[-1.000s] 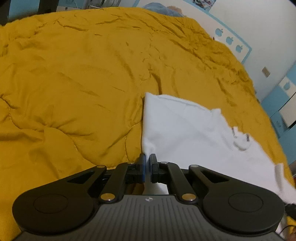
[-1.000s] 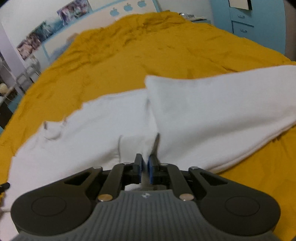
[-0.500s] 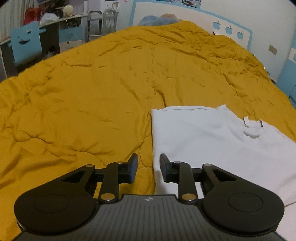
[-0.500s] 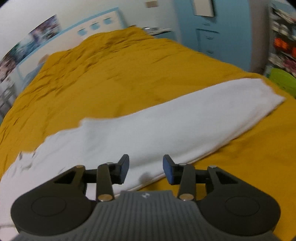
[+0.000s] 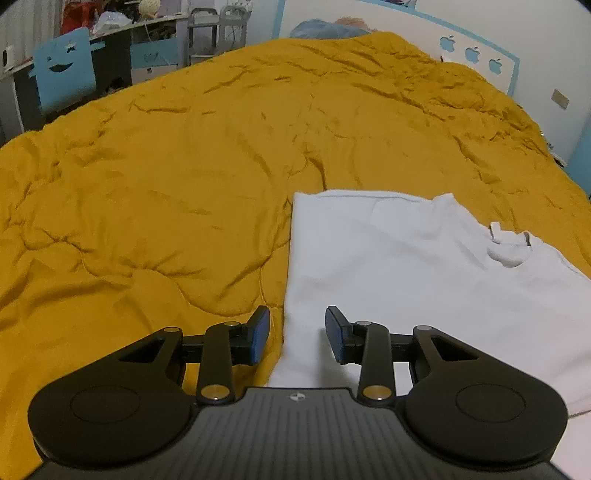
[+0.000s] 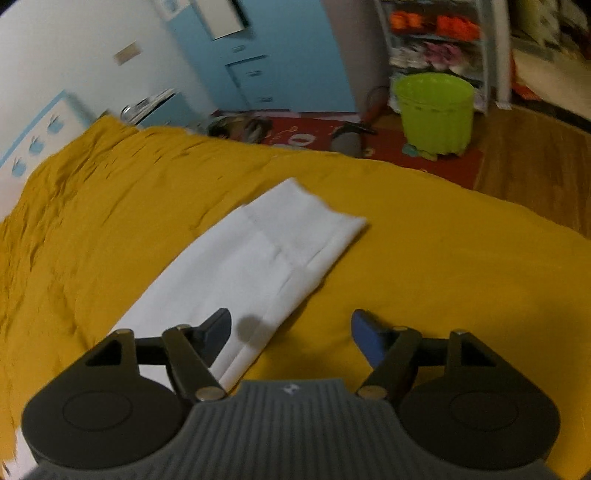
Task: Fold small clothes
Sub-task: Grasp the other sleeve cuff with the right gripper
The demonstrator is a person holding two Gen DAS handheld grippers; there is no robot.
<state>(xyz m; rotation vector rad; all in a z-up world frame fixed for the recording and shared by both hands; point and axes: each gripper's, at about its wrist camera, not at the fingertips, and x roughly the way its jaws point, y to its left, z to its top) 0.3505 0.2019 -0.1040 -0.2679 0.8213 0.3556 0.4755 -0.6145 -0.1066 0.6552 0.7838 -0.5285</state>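
My left gripper [image 5: 297,334] has just been opening and hangs with jaws apart over the folded edge of the white shirt [image 5: 406,266], which lies flat on the mustard bed quilt [image 5: 166,184]. My right gripper [image 6: 290,338], its jaws just spread wide and gripping nothing, hovers above the shirt's narrow end. A green bucket [image 6: 434,110] stands on the floor beyond the bed, and 1 blue chair [image 5: 62,77] sits by a cluttered desk [image 5: 140,26].

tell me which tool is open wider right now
The right tool: its pads stand far apart over the white garment's edge and the yellow blanket. The left tool shows a narrower gap.
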